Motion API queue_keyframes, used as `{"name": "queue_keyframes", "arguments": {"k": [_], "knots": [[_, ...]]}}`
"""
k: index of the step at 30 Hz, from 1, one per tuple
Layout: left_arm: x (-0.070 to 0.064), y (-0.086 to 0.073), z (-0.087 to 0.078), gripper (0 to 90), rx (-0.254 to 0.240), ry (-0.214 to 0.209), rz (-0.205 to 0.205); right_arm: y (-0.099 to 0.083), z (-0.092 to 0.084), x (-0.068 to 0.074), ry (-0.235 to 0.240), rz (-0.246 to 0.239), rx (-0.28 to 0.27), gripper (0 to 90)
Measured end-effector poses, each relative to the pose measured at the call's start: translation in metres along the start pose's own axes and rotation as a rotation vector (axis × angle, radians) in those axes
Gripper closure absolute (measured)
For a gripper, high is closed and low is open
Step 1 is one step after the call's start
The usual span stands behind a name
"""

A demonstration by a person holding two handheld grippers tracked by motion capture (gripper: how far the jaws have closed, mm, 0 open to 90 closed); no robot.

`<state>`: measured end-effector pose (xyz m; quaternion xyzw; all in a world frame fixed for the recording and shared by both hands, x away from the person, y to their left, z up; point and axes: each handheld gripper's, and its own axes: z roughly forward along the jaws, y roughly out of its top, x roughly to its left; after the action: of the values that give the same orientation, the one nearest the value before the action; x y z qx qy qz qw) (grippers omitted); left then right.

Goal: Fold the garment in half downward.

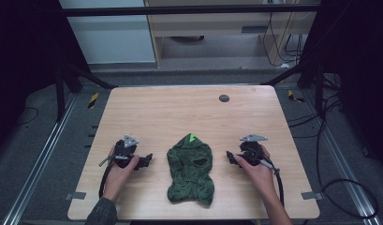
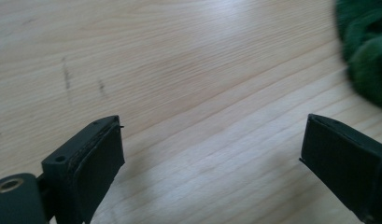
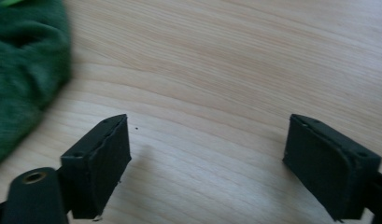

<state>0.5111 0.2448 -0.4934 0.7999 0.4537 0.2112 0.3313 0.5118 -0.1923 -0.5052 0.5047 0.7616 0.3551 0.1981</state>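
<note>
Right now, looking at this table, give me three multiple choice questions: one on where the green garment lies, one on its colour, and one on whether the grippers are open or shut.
1. Where does the green garment lie?
A. Between the two grippers
B. At the far edge of the table
C. Under the left gripper

2. What colour is the small tab at the garment's far end?
A. Red
B. Bright green
C. White

3. How do the jaws of both grippers stand?
A. Both shut on the garment
B. Both open over bare wood
C. One shut, one open

Answers:
1. A, the high view shows it on the table with the left gripper on one side and the right gripper on the other.
2. B, the tab is bright green.
3. B, each gripper view shows its jaws apart with bare wood between them.
</note>
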Motion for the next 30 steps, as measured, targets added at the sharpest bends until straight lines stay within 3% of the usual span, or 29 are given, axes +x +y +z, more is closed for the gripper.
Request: {"name": "queue_keyframes", "arguments": {"k": [4,8,15,19,22,25,27,30], "knots": [[-0.007,0.016,-0.001,5.7,-0.019,-0.037,0.043,0.009,-0.002,0.006,0.04,-0.062,0.021,28.4],[-0.01,0.033,0.002,7.3,-0.009,-0.116,0.039,0.022,-0.003,0.014,0.093,-0.11,0.03,36.6],[-0.018,0.057,0.012,15.5,0.024,-0.171,0.072,0.046,0.002,0.03,0.18,-0.19,0.04,58.6],[-0.028,0.067,0.017,24.3,0.03,-0.2,0.119,0.059,0.008,0.041,0.221,-0.229,0.052,68.4],[-0.033,0.07,0.024,27.5,0.051,-0.229,0.128,0.065,0.013,0.047,0.23,-0.256,0.062,69.0],[-0.037,0.069,0.029,29.3,0.07,-0.255,0.137,0.07,0.019,0.052,0.251,-0.248,0.071,66.9],[-0.039,0.066,0.032,28.9,0.08,-0.248,0.154,0.071,0.024,0.053,0.26,-0.233,0.075,63.0],[-0.038,0.061,0.037,27.8,0.1,-0.259,0.143,0.068,0.033,0.055,0.268,-0.23,0.101,57.4]]}}
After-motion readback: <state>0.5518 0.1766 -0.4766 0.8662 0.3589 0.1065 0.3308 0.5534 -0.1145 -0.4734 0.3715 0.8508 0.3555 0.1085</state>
